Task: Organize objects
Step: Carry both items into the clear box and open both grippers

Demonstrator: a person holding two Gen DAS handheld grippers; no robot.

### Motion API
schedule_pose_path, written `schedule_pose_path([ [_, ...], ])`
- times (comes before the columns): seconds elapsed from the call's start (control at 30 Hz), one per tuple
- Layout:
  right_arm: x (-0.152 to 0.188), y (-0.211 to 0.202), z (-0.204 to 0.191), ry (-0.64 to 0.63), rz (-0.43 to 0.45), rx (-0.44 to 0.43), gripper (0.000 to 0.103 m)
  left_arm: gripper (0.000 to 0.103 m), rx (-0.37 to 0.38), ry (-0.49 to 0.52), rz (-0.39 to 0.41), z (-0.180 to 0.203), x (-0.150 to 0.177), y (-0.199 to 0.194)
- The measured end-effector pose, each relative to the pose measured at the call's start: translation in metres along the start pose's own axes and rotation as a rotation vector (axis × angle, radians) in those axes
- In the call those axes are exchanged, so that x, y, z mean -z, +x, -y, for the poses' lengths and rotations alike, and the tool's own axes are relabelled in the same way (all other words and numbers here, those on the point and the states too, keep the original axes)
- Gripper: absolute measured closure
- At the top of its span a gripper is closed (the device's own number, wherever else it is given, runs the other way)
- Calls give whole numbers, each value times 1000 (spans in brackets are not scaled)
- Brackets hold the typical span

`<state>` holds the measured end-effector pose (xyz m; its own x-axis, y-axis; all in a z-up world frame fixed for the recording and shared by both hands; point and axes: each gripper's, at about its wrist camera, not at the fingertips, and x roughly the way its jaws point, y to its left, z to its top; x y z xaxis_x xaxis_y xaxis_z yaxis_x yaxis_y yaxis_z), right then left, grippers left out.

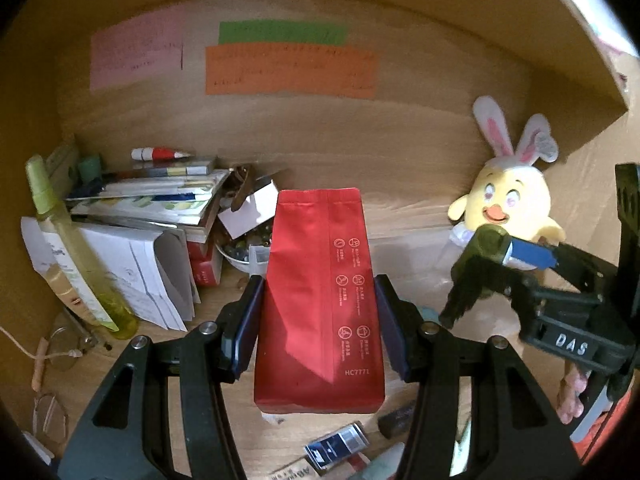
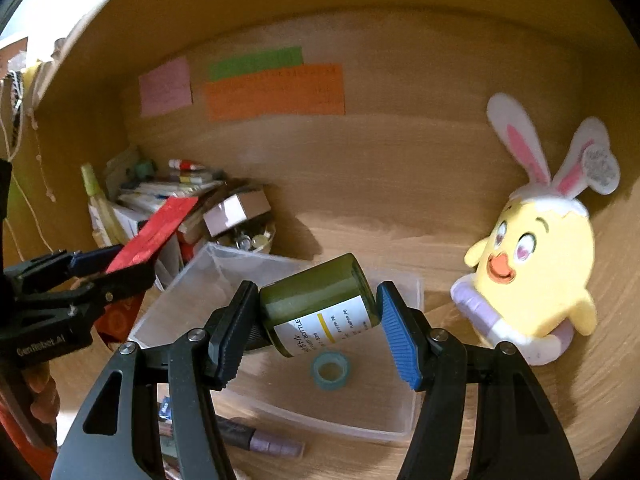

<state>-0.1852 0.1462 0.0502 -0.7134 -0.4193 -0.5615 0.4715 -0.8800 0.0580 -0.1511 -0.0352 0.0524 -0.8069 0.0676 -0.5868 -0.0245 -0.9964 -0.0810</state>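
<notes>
My left fingers (image 1: 318, 316) held a red bag (image 1: 320, 304); right fingers (image 2: 316, 320) held a green bottle (image 2: 320, 304) over clear tray (image 2: 400, 420), w/ chick toy (image 2: 536, 272) far right.

Dim wooden desk alcove (image 2: 400, 168)

Three paper notes are hanging on the back wall: one pink note (image 1: 136, 54), one green note (image 1: 282, 33) and one orange note (image 1: 290, 72). One plush chick (image 2: 538, 264) with two rabbit ears is sitting at the right. One red pouch (image 1: 318, 300) and one dark green bottle (image 2: 320, 304) are showing, each between a pair of gripper pads. One clear tray (image 2: 280, 412) is holding one roll of tape (image 2: 330, 370). One yellow-green spray bottle (image 1: 76, 248) is leaning at the left.
</notes>
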Motion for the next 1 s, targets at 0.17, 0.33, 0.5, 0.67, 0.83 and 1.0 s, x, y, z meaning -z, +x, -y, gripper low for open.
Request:
schedule_pose_path([
  [0.17, 10, 24, 5, 14, -68, -7, 45, 49, -20, -5, -44, -5, 1, 26],
  [0.33, 18, 42, 7, 14, -120, -7, 45, 49, 0, -27, -96, -11, 8, 49],
  [0.5, 24, 55, 3, 5, -164, -17, 45, 49, -10, 16, -104, -3, 15, 56],
  [0.67, 29, 63, -1, -6, -194, -19, 45, 49, -17, 41, -125, 1, 19, 66],
  [0.83, 33, 70, -5, -8, -225, -28, 45, 49, -27, 49, -139, 0, 22, 72],
  [1.0, 36, 76, -11, -23, -250, -39, 45, 49, -10, 50, -149, 1, 22, 70],
])
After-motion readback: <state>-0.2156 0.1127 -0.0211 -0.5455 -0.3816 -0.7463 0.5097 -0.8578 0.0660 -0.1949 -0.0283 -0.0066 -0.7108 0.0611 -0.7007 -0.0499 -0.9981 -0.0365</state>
